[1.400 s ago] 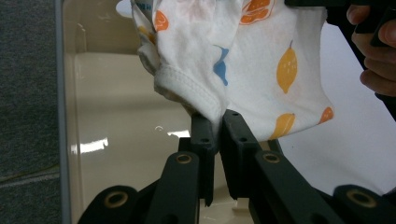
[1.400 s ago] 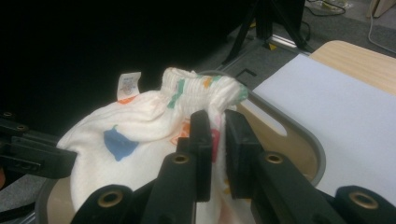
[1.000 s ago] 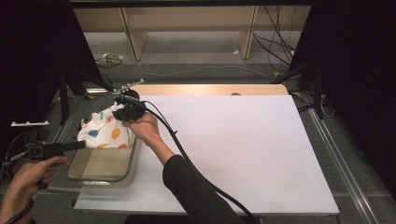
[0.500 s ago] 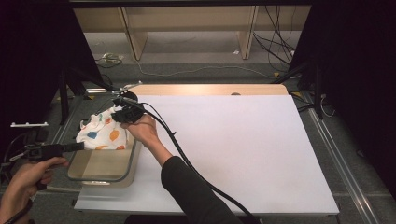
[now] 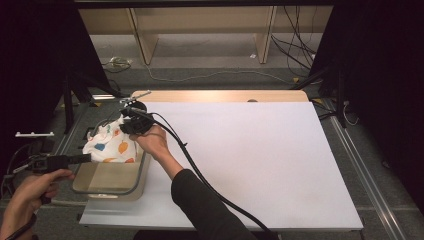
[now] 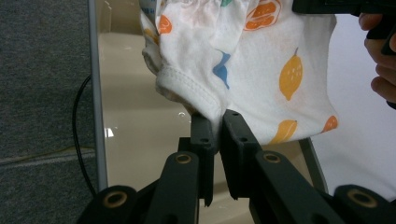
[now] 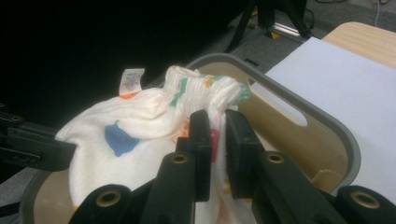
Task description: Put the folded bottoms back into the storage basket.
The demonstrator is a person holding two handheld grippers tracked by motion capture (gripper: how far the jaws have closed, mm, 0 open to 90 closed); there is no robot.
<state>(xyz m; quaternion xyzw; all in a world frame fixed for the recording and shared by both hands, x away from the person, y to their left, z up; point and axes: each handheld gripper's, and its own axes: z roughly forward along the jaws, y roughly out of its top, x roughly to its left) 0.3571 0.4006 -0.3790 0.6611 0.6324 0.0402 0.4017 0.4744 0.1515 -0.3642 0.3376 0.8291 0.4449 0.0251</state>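
Note:
A small white garment (image 5: 110,145) printed with orange fruit and blue shapes hangs stretched over a beige bin (image 5: 107,192) at the table's left edge. My left gripper (image 5: 90,158) is shut on its stitched hem (image 6: 187,86), the jaws pinching the cloth from below (image 6: 217,126). My right gripper (image 5: 126,127) is shut on the gathered elastic band (image 7: 205,88) at the garment's far end, jaws tight on the fabric (image 7: 215,128). A white label (image 7: 130,80) sticks up from the cloth. In the right gripper view the left gripper (image 7: 32,144) shows at the left.
The bin has a grey rim (image 7: 327,121) with a slot handle and a bare beige floor (image 6: 135,140). It stands beside a large white sheet (image 5: 250,160) covering the wooden table. A black cable (image 5: 200,175) trails along the right forearm. Dark floor lies left of the bin.
The right hand and the cloth have drifted very slightly nearer; both grips hold as before and the left hand has stayed put.

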